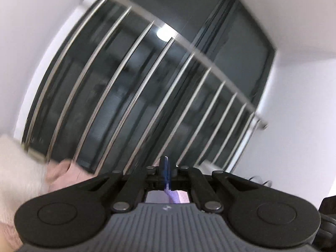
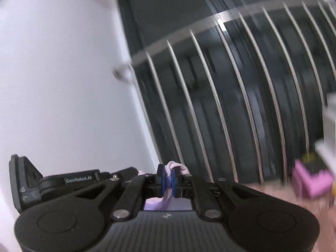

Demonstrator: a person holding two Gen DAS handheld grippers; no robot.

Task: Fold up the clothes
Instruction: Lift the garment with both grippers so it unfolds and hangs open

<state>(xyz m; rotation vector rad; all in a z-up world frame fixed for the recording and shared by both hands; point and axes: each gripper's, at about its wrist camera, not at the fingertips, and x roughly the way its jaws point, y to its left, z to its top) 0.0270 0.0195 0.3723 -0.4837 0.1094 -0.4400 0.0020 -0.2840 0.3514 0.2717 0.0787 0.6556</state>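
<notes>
The left claw (image 1: 166, 169) is pinching a fold of the pale purple cloth (image 1: 173, 196), which is hanging just below its tips. The right claw (image 2: 167, 177) is pinching the same cloth (image 2: 175, 166), bunched between its blue pads. Barred window (image 1: 147, 79) ahead.

A dark window (image 1: 237, 48) behind a metal railing (image 1: 147, 79) sits between white walls (image 2: 58, 79), all blurred.
</notes>
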